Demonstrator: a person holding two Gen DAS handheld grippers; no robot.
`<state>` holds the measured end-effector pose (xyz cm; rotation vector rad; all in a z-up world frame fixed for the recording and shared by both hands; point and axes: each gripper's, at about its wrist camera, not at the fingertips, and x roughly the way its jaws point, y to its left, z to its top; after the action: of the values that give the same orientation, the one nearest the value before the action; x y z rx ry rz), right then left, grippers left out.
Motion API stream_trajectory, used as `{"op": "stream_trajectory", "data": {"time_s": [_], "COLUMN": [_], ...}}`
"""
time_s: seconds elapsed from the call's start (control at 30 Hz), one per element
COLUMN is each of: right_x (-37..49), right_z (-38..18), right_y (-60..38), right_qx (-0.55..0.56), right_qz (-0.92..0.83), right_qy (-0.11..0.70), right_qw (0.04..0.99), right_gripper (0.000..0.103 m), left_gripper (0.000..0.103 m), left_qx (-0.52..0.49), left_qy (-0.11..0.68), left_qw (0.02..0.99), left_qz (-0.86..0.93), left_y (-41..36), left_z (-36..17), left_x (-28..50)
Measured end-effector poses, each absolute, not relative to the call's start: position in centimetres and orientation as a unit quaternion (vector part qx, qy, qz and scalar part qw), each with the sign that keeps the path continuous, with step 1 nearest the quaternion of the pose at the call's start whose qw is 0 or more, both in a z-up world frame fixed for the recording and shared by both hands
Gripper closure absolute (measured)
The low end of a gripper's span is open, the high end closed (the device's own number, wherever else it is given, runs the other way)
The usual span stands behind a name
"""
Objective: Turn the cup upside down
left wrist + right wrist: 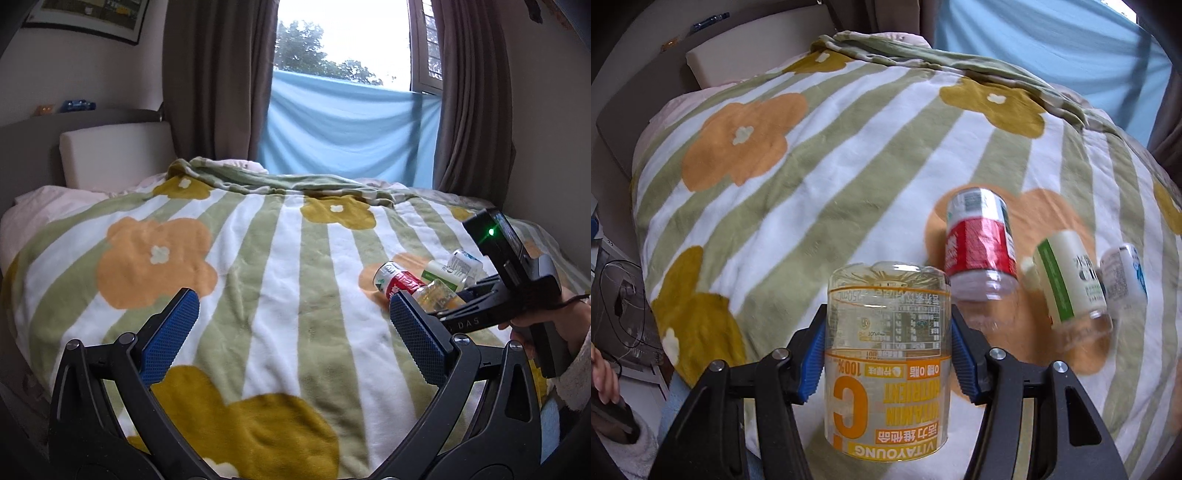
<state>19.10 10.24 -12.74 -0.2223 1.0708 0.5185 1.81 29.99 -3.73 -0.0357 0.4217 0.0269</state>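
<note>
The cup [888, 365], a clear cut-off bottle with an orange and yellow label, is clamped between the blue pads [812, 360] of the right gripper [888, 354]. Its print reads upside down in the right wrist view and its moulded base points away from the camera, toward the blanket [849, 155]. The cup sits above the blanket's near edge; whether it touches the cloth cannot be told. In the left wrist view it shows as a glint of clear plastic at the tip of the right gripper.

Just right of the cup stand three more cut bottles, all with labels inverted: a red one [979, 240] nearest, a green-and-white one [1067, 273] beside it, and a blue-and-white one [1123, 275] farthest right. The red one is close to the cup's upper right edge; contact cannot be told.

The left gripper [295, 332] hovers over the blanket with its fingers wide apart and nothing between them. A hand [546, 325] in a pale fleecy sleeve holds the right gripper's handle at the right edge of that view; a green light glows on the device.

The blanket, striped green and white with orange and mustard flowers, covers a bed. Behind it are a headboard [114, 155], brown curtains [218, 81] and a blue sheet [347, 125] hung across the window.
</note>
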Motion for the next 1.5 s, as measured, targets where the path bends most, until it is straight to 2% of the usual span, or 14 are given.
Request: {"op": "stream_trajectory", "data": {"time_s": [0.6,0.63,0.67,0.7,0.73,0.83,1.07,1.2,1.3,1.5], "right_x": [19.7,19.7,19.5,19.4,19.1,18.0,12.2,8.7,6.8,5.1], "right_z": [-19.4,-19.5,-19.4,-19.2,-18.8,-16.7,-9.8,-7.3,-7.4,-9.4], "right_y": [4.8,4.6,4.3,3.9,3.3,1.4,-5.1,-7.4,-9.0,-11.1], "right_qx": [-0.056,-0.047,-0.035,-0.021,-0.009,0.02,0.1,0.073,0.085,0.102], "right_qz": [0.185,0.187,0.187,0.19,0.195,0.203,0.218,0.185,0.159,0.161], "right_qy": [0.57,0.572,0.57,0.564,0.554,0.517,0.361,0.279,0.24,0.226], "right_qw": [0.798,0.797,0.799,0.804,0.809,0.832,0.901,0.94,0.954,0.955], "right_gripper": [0.047,0.042,0.026,0.017,0.005,0.0,0.0,0.0,0.0,0.0], "left_gripper": [0.0,0.0,0.0,0.0,0.0,0.0,0.0,0.0,0.0,0.002], "left_qx": [0.015,0.014,0.014,0.015,0.017,0.022,0.009,-0.009,-0.026,-0.097], "left_qy": [0.231,0.234,0.236,0.238,0.239,0.244,0.281,0.321,0.398,0.551], "left_qw": [0.972,0.972,0.971,0.971,0.971,0.969,0.959,0.945,0.912,0.825], "left_qz": [0.023,0.024,0.023,0.022,0.021,0.019,-0.02,-0.068,-0.094,-0.076], "left_y": [25.7,25.6,25.4,25.2,24.9,23.9,19.9,16.0,13.3,11.7], "left_z": [-2.8,-2.8,-2.7,-2.7,-2.6,-2.2,-0.3,0.7,-1.5,-11.1], "left_x": [2.0,2.1,2.0,2.1,2.1,2.6,6.6,10.2,13.6,18.2]}}
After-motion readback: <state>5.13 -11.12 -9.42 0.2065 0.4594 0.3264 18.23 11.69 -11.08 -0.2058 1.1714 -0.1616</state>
